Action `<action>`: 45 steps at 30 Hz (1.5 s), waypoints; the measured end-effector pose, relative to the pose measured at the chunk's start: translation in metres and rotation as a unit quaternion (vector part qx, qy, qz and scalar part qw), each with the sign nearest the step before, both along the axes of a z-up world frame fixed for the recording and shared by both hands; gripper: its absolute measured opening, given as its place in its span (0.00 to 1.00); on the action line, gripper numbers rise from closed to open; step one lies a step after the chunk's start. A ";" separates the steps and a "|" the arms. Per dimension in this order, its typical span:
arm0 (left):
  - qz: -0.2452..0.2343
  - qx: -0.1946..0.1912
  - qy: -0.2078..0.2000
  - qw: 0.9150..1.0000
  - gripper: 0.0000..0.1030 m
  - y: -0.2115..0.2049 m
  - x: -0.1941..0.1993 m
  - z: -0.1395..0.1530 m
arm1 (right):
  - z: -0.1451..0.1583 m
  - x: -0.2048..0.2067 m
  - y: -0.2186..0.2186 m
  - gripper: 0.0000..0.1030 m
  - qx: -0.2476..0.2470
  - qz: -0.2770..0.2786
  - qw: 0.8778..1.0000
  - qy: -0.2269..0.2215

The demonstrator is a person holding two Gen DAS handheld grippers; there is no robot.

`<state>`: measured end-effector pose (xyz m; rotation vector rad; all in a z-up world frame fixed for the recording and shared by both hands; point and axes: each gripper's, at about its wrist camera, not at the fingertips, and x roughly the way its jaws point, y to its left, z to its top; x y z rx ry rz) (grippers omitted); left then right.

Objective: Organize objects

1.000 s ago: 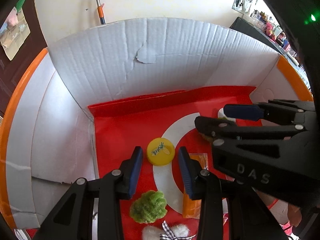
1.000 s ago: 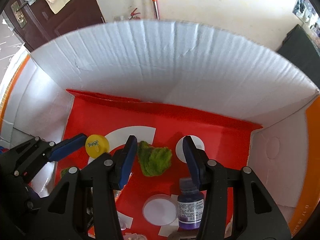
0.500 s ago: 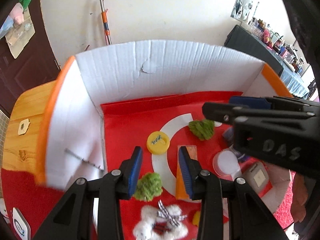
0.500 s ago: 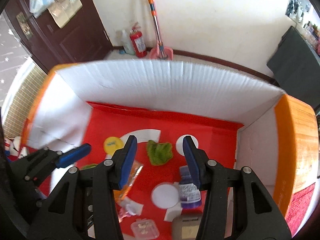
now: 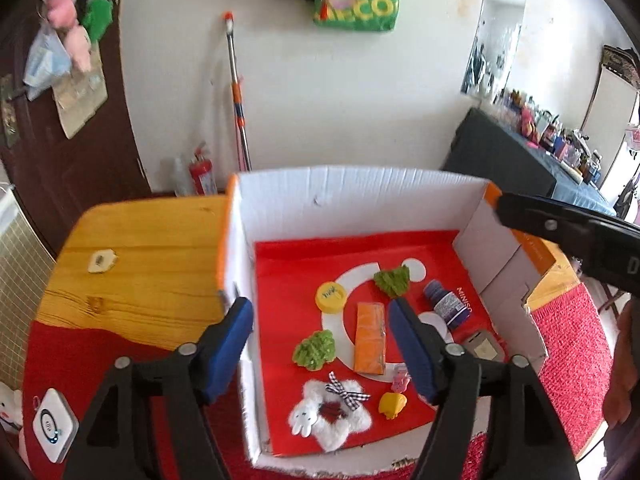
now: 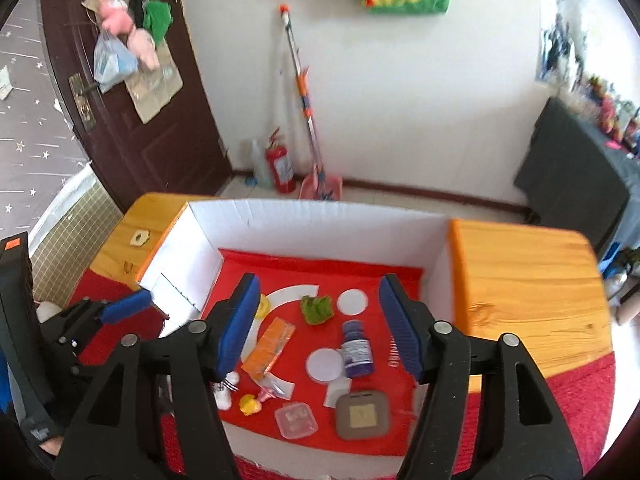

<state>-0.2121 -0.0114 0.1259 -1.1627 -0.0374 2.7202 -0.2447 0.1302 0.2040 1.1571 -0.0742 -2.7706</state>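
Note:
A white cardboard box (image 5: 360,188) with a red floor holds several small things: a yellow cap (image 5: 330,297), an orange packet (image 5: 370,336), two green pom-poms (image 5: 314,349) (image 5: 393,279), a purple bottle (image 5: 447,304), a white plush (image 5: 332,408) and a small yellow toy (image 5: 392,404). My left gripper (image 5: 322,344) is open and empty, high above the box's left side. My right gripper (image 6: 320,320) is open and empty, high above the box middle; below it lie the bottle (image 6: 357,348), the packet (image 6: 269,347) and a grey square case (image 6: 362,413).
The box (image 6: 320,220) sits on a wooden table (image 6: 528,276) with a red cloth (image 6: 568,408) at the near edge. A white device (image 5: 54,430) lies on the cloth at the left. A mop and a fire extinguisher (image 6: 280,168) stand by the far wall.
Both grippers have risen up and back out of the box, so the whole box, table and room now show. Both have stayed open and empty.

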 end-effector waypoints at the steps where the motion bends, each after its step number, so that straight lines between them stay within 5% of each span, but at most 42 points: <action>1: 0.003 -0.002 0.012 1.000 0.76 -0.002 0.007 0.003 | 0.004 0.007 0.003 0.66 0.003 -0.002 1.000 0.012; 9: 0.015 -0.003 0.098 0.995 0.89 0.000 0.049 0.021 | 0.011 0.063 0.017 0.83 -0.001 -0.017 0.995 0.097; 17: 0.018 0.000 0.153 0.988 1.00 0.004 0.082 0.011 | -0.026 0.111 0.018 0.91 0.015 -0.030 0.985 0.170; 29: 0.037 -0.007 0.147 0.988 1.00 0.014 0.078 -0.044 | -0.095 0.103 0.010 0.93 0.042 -0.039 0.986 0.155; 33: 0.047 -0.029 0.152 0.987 1.00 0.018 0.070 -0.055 | -0.103 0.092 0.012 0.93 0.044 -0.049 0.987 0.148; 45: 0.038 -0.008 0.121 0.992 1.00 0.015 0.057 -0.066 | -0.111 0.089 0.021 0.93 0.037 -0.056 0.989 0.135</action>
